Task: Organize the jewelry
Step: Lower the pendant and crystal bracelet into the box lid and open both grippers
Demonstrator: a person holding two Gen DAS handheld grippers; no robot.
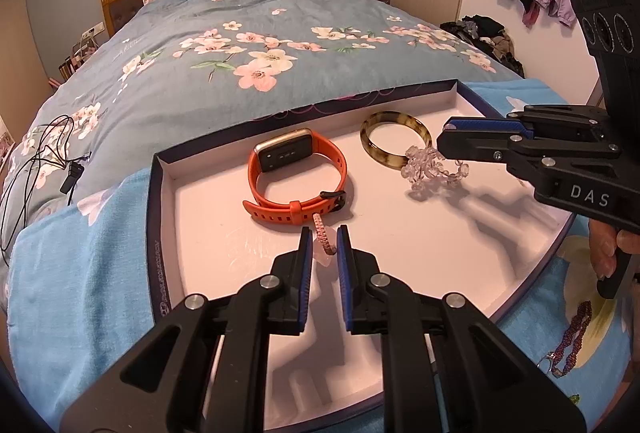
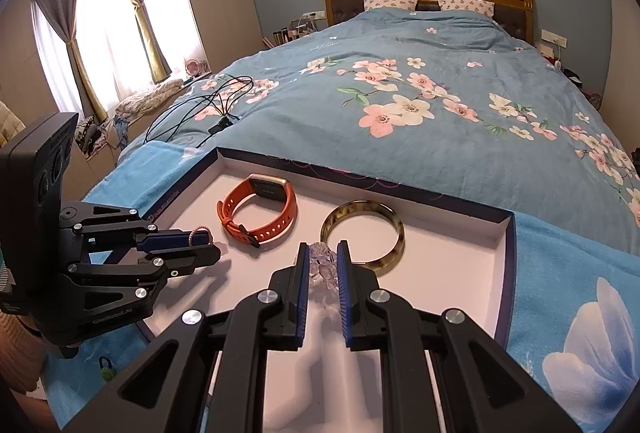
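Only the left-wrist view shows a purple necklace (image 1: pixel 576 333).

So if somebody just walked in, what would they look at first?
Probably the bright orange watch, lying in the white tray on the flowery bed. Next to it, toward the right claw's side, sits a brown speckled bangle. Then the two black claws: the left claw pinches a pink braided cord near the watch, and the right claw pinches a clear bead bracelet beside the bangle.
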